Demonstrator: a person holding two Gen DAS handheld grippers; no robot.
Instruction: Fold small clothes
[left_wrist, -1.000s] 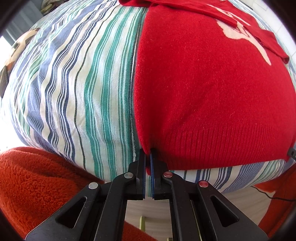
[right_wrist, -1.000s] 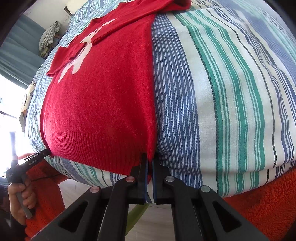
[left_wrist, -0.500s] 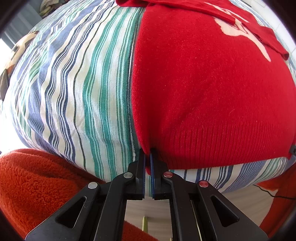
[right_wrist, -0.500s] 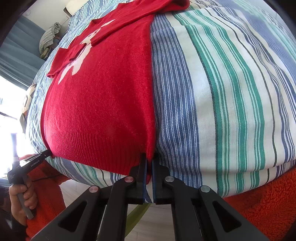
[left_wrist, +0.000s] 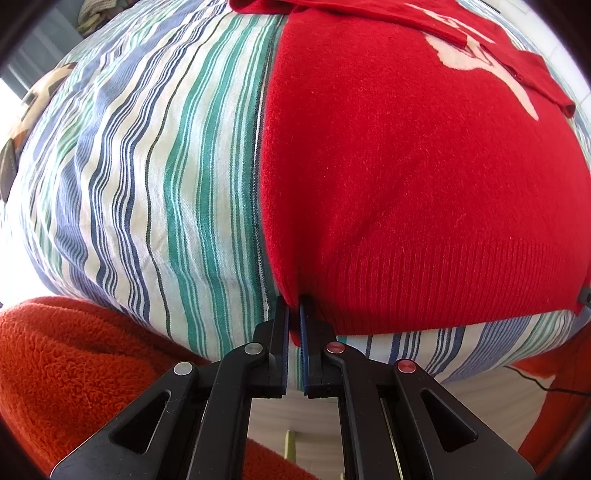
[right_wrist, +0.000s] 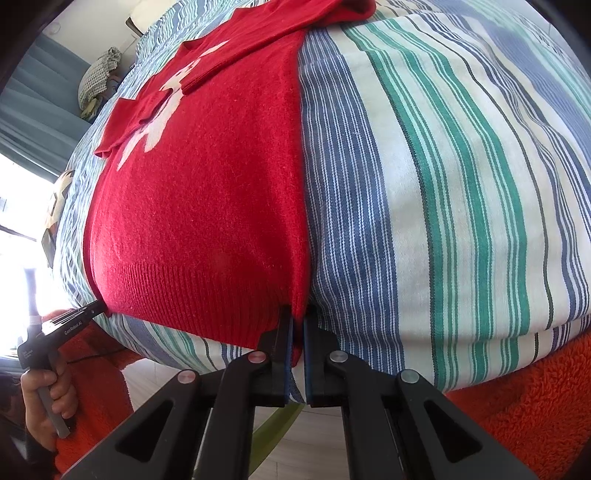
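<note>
A small red knit sweater with a white motif lies flat on a striped bedsheet; its sleeves are folded across the chest. My left gripper is shut on the sweater's near left hem corner. In the right wrist view the sweater fills the left half, and my right gripper is shut on its near right hem corner. The left gripper also shows at the far left, held in a hand, at the other hem corner.
The striped sheet covers a bed. An orange fleece blanket hangs at the bed's near edge on both sides. A checked cloth bundle lies at the far end by a blue curtain. A patterned pillow lies at the left.
Almost nothing. Both grippers stay shut on the hem corners; the sweater's near hem has shifted very slightly.
</note>
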